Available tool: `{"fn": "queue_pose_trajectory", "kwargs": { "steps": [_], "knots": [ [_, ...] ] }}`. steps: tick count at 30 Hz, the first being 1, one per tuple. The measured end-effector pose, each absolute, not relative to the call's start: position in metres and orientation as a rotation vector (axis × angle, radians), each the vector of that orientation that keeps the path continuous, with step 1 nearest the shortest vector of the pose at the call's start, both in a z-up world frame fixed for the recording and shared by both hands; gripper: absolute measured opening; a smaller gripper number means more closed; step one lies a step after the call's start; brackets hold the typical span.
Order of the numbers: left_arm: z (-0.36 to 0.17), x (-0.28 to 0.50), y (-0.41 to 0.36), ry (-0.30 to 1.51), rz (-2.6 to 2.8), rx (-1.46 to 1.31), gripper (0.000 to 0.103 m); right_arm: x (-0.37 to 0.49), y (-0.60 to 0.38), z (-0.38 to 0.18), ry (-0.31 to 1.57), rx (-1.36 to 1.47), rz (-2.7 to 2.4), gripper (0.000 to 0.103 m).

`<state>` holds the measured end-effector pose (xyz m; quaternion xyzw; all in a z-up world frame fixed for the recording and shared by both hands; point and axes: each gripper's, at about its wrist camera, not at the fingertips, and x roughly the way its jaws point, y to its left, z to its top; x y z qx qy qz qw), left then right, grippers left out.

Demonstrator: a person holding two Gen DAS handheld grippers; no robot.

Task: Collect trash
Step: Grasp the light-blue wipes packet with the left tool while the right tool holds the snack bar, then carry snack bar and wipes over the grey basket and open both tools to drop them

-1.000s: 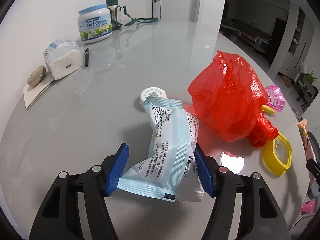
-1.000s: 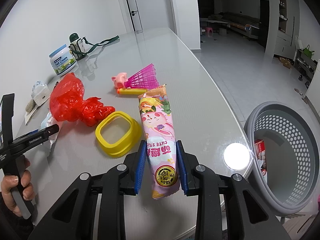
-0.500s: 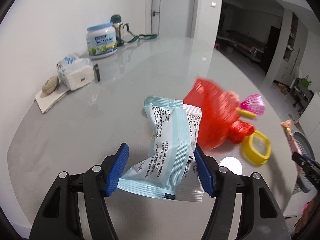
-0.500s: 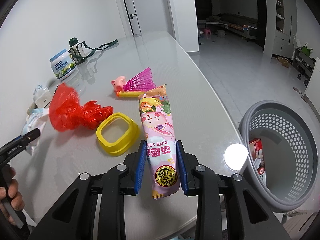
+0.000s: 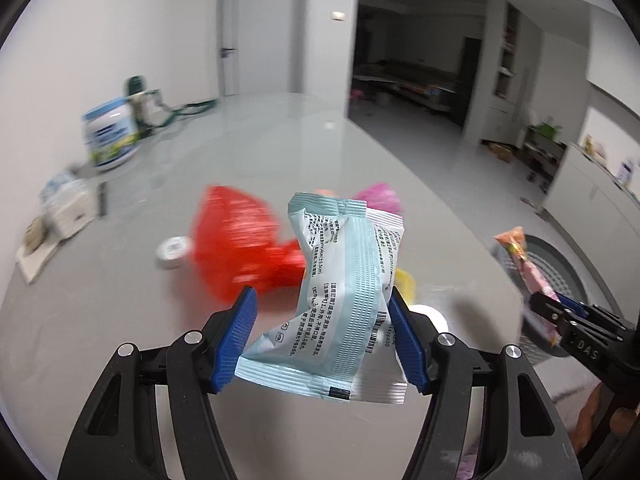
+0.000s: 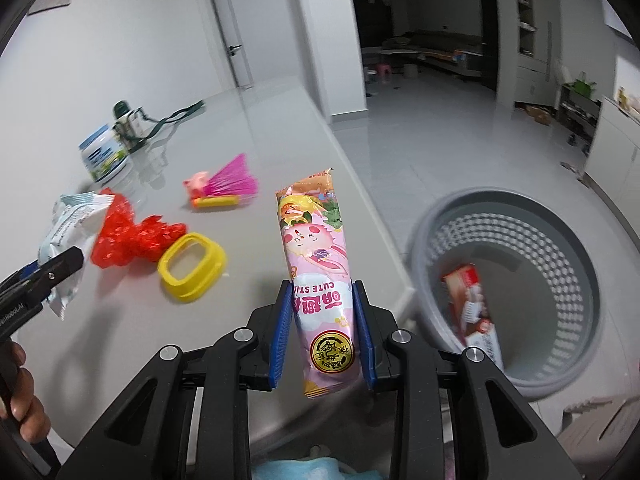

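My left gripper (image 5: 322,336) is shut on a pale blue wipes packet (image 5: 340,300) and holds it above the grey table (image 5: 120,320); the packet also shows in the right wrist view (image 6: 68,236). My right gripper (image 6: 322,336) is shut on a pink snack wrapper (image 6: 320,276), held upright over the table's right edge, left of the grey perforated basket (image 6: 520,240) on the floor. A red-and-white box (image 6: 474,312) lies inside the basket. A crumpled red plastic bag (image 5: 240,248) lies on the table behind the packet.
On the table lie a yellow ring-shaped dish (image 6: 192,266), a pink fan-shaped toy (image 6: 224,182), a small white lid (image 5: 173,252), a milk-powder tub (image 6: 105,158), a green-strapped bottle (image 6: 128,120) and a tissue pack (image 5: 66,208).
Both grippers have lifted and swung right with their wrappers. The basket is now nearer in the right wrist view, and the right gripper has come into the left wrist view.
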<state>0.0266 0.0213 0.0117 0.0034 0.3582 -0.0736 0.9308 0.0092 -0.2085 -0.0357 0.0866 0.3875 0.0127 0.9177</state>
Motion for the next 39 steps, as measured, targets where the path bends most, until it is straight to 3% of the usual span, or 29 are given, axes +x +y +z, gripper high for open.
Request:
{"fn": "queue_pose_trajectory", "kwargs": {
  "steps": [21,39],
  "knots": [
    [-0.032,0.061,-0.193,0.837,-0.539,0.192,0.063,-0.021,-0.365,-0.074,0.852,0.349,-0.277,0.029],
    [-0.064,0.079,-0.270,0.927,-0.578,0.281,0.064,0.006,-0.401,-0.093,0.902,0.383,-0.256,0.029]
  ]
}}
